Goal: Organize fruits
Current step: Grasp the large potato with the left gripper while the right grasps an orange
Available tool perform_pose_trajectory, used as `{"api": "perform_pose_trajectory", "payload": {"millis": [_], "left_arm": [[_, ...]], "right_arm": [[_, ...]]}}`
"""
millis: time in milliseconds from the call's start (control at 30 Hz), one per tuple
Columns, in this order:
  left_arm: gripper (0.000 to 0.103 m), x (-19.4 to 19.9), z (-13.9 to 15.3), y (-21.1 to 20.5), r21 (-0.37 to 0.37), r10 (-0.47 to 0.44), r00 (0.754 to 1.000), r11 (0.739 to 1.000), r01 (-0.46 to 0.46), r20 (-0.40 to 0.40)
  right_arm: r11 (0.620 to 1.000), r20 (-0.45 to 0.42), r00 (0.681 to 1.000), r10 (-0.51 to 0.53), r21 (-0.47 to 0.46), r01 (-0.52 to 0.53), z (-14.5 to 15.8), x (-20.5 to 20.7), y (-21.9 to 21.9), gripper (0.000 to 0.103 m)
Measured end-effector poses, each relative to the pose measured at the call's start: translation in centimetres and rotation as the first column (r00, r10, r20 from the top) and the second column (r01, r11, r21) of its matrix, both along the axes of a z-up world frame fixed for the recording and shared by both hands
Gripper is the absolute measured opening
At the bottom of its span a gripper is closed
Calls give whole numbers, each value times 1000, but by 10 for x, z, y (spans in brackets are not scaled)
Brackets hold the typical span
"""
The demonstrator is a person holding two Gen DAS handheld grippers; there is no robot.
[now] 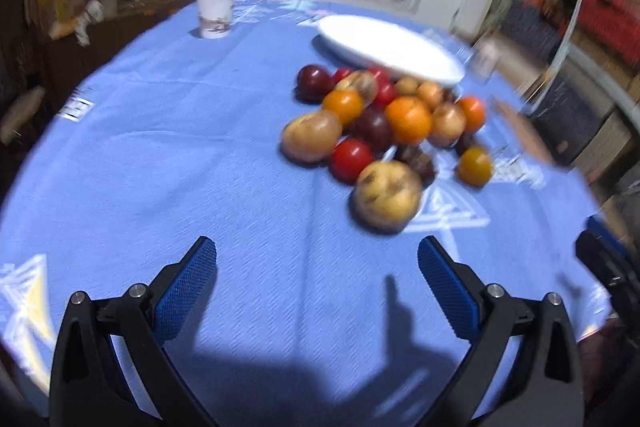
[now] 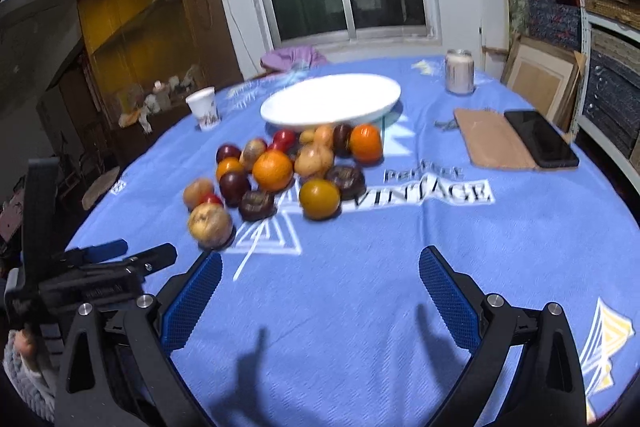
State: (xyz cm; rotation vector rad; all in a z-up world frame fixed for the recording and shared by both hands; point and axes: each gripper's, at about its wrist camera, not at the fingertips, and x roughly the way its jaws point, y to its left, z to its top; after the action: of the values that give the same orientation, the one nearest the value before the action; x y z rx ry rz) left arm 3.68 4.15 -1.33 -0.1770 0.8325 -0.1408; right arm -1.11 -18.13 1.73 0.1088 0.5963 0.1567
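A pile of fruit (image 1: pixel 384 123) lies on the blue tablecloth: oranges, red and dark round fruits and pale brownish ones. It also shows in the right wrist view (image 2: pixel 280 171). An empty white plate (image 1: pixel 388 47) (image 2: pixel 332 101) sits just behind the pile. My left gripper (image 1: pixel 318 255) is open and empty, above the cloth in front of the pile, nearest a pale fruit (image 1: pixel 387 195). My right gripper (image 2: pixel 320 267) is open and empty, in front and to the right of the pile. The left gripper's body (image 2: pixel 100 267) shows at the left of the right wrist view.
A white paper cup (image 1: pixel 216 11) (image 2: pixel 204 113) stands far left. A glass jar (image 2: pixel 459 71) stands far right. A tan pad (image 2: pixel 492 139) with a black phone (image 2: pixel 540 137) lies right. Purple cloth (image 2: pixel 292 59) lies at the far edge. Cupboard and shelves surround the table.
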Motion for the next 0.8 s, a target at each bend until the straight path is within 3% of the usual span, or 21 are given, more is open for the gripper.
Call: {"api": "perform_pose_trajectory", "payload": {"millis": [67, 167, 333, 567, 633, 700, 800], "left_arm": [[99, 4, -1, 1, -76, -40, 999, 996, 42, 25], [99, 23, -5, -23, 25, -118, 992, 993, 119, -52], [99, 43, -6, -57, 154, -208, 975, 964, 218, -76], [97, 59, -7, -64, 144, -249, 966, 956, 256, -69], [80, 62, -12, -68, 147, -270, 959, 948, 281, -86], [70, 65, -17, -72, 150, -283, 953, 943, 297, -109], [67, 65, -16, -69, 130, -288, 953, 945, 299, -97]], "right_arm": [[1000, -7, 1000, 11, -6, -11, 1, 7, -3, 100], [999, -55, 998, 38, -19, -39, 1, 23, -4, 100], [996, -81, 995, 63, -55, -68, 1, 41, -7, 100], [997, -62, 996, 65, -28, -66, -1, 58, -27, 100], [996, -74, 993, 93, -4, -94, -2, 63, -30, 100], [994, -84, 990, 112, 5, -112, -3, 67, -30, 100], [992, -93, 988, 126, 27, -124, -4, 73, -31, 100]]}}
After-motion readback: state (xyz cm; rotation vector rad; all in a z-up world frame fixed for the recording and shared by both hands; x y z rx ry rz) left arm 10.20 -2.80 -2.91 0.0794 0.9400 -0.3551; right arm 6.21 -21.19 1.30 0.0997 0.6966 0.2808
